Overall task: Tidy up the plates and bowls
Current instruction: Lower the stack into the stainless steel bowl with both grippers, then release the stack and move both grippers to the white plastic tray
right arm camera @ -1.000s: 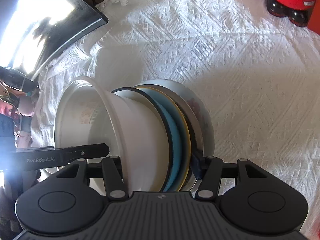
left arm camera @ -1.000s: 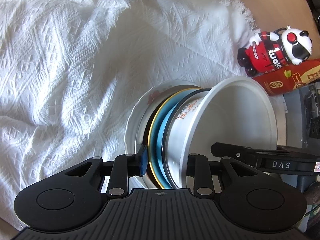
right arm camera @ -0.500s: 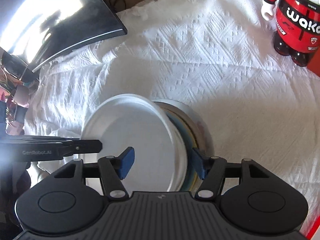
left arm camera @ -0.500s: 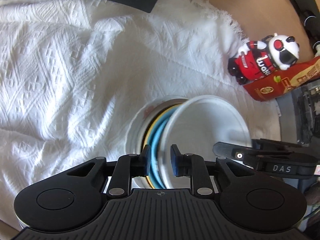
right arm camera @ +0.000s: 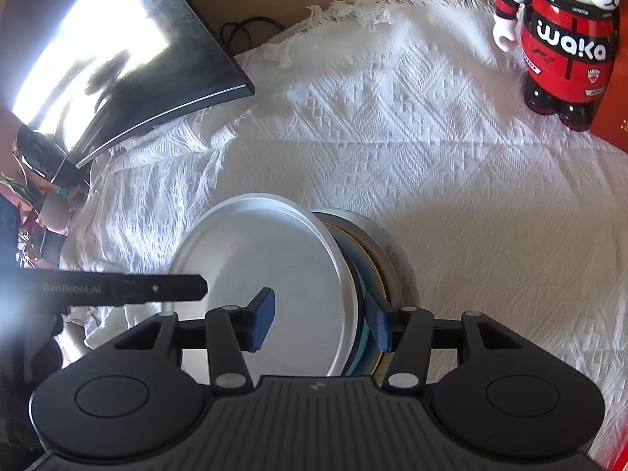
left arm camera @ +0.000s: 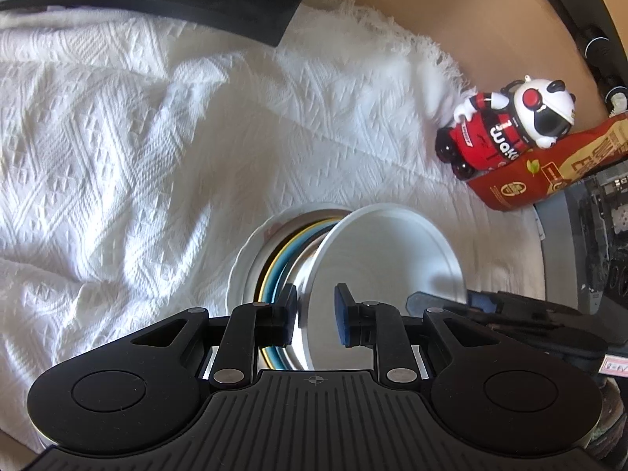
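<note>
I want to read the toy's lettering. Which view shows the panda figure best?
The right wrist view: the panda figure stands large and upright there, its "waka" lettering facing the camera, though its head is cut off. The left wrist view shows the whole figure, but small, tilted and leaning by a red packet.

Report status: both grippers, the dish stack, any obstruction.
Left gripper open astride white bowl rim. Right gripper open, likewise. Bowl tops stacked plates. Nothing obstructing.

Broad bare stretches of the white woven cloth lie open beyond the stacked dishes. A red-and-black bear figurine blocks the far right corner (beside a red carton); a dark curved monitor walls the left.
</note>
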`<state>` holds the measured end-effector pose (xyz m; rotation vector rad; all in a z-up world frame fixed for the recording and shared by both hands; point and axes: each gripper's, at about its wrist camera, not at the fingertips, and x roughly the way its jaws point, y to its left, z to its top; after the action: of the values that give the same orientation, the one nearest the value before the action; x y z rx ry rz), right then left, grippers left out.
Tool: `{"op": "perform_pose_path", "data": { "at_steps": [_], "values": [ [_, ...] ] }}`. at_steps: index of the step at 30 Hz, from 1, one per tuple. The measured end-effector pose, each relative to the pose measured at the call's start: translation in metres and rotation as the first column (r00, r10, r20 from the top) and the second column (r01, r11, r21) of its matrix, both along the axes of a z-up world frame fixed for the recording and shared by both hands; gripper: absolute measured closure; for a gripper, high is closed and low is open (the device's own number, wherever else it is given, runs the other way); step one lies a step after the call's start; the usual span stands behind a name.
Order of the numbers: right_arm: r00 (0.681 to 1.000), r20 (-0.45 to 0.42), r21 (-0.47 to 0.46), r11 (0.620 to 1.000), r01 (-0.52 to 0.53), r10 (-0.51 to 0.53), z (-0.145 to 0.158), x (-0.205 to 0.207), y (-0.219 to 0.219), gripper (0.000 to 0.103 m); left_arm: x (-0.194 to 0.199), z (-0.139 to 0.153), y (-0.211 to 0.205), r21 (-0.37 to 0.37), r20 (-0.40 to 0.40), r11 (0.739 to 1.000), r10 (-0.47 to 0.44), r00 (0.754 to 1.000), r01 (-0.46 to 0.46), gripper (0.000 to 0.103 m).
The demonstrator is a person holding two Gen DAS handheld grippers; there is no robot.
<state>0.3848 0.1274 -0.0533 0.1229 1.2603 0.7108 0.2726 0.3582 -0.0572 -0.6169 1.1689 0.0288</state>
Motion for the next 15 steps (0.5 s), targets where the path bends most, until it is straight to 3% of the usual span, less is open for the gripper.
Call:
{"op": "perform_pose_path", "data": {
  "at_steps": [5, 9, 12, 15],
  "values": [
    [1.0, 0.03, 0.01, 1.0, -0.005, 0.005, 0.004, -0.003, -0.003, 0.052, 0.001, 0.013, -0.01, 0.124, 0.028, 0.992, 0.009, 1.0, -0.012, 0.081],
    [0.99, 0.14, 0.008, 1.0, -0.007, 0.006, 0.022, -0.012, -0.011, 0.052, 0.001, 0.03, -0.019, 0.175, 0.072, 0.984, 0.017, 0.997, -0.03, 0.081],
    [0.975, 0.222, 0.016, 1.0, 0.019, -0.022, 0.036, -0.017, -0.027, 0.052, 0.0, 0.054, -0.034, 0.245, 0.154, 0.968, 0.015, 0.988, -0.053, 0.081],
    [0.95, 0.306, 0.017, 0.998, 0.061, -0.063, 0.05, -0.023, -0.053, 0.046, 0.007, 0.075, -0.057, 0.255, 0.232, 0.967, -0.047, 0.971, -0.015, 0.081]
  ]
}}
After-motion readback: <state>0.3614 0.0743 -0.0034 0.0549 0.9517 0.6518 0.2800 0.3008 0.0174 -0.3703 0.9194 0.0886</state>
